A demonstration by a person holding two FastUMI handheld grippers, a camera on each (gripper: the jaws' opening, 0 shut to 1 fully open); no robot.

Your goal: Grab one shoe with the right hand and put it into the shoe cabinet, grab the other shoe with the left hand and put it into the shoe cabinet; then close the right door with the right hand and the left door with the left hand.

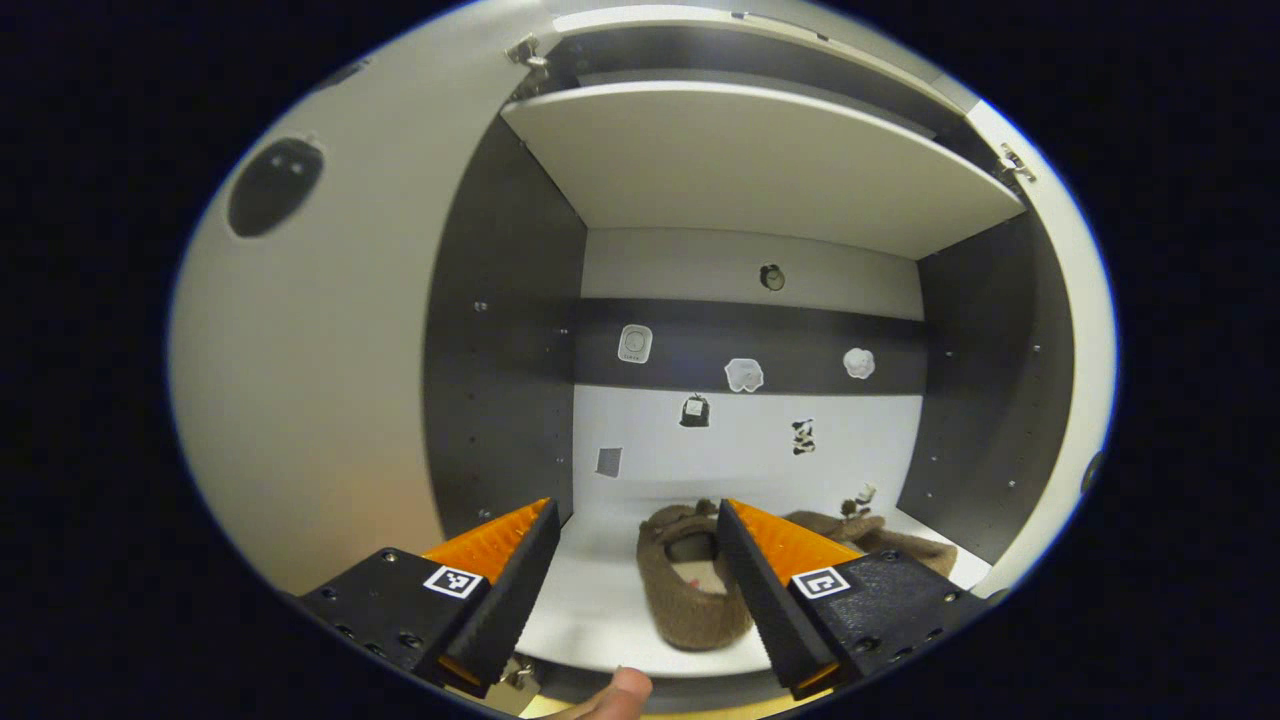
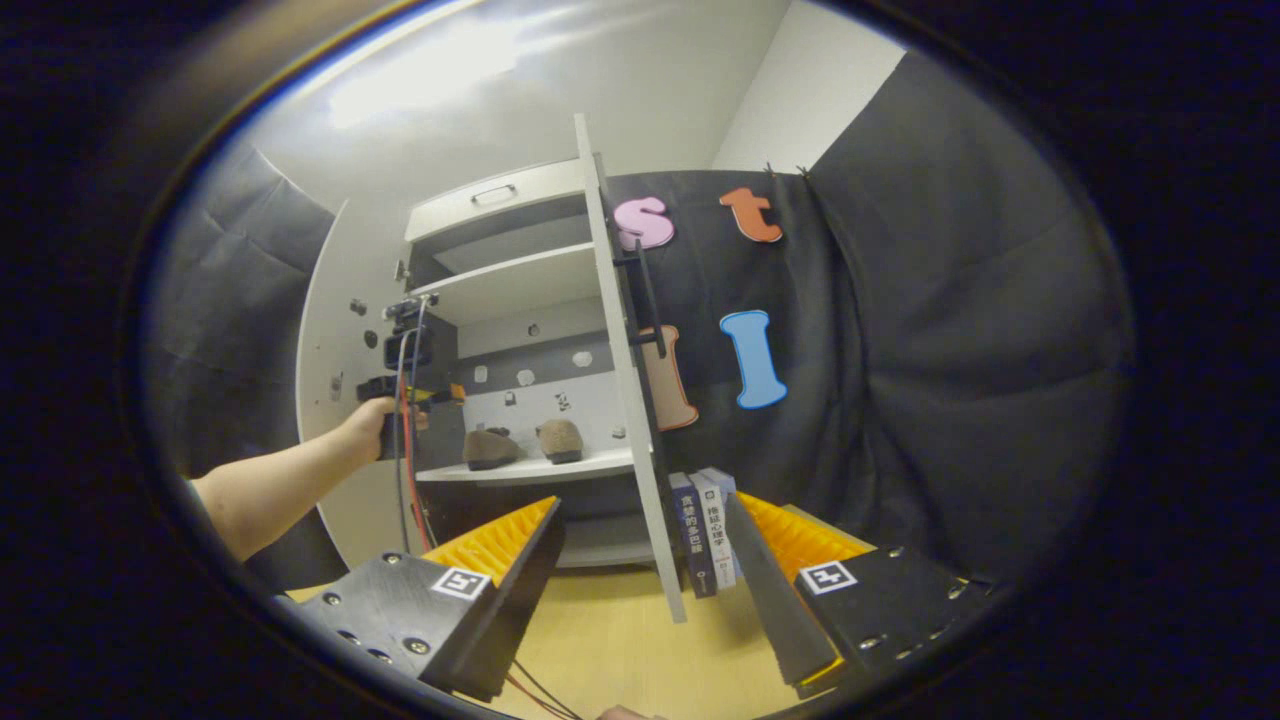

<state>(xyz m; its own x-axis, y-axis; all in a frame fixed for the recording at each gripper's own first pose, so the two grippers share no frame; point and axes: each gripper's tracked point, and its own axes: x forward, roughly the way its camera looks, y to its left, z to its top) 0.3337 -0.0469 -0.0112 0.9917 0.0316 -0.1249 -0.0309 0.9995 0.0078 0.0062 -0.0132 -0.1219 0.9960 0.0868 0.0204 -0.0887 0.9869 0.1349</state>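
Shoes (image 2: 490, 447) (image 2: 559, 438) both on cabinet shelf (image 2: 530, 470) | left gripper (image 1: 632, 560) wide open, empty | right gripper (image 2: 645, 560) wide open, empty | next: right door (image 2: 630, 400) needs pushing closed

We see black cloth (image 2: 950, 350) draped along the booth's wall, a pale ceiling (image 2: 560, 80) with a bright glare, a wooden bench (image 2: 620, 640), and books (image 2: 705, 530) standing against the cloth.
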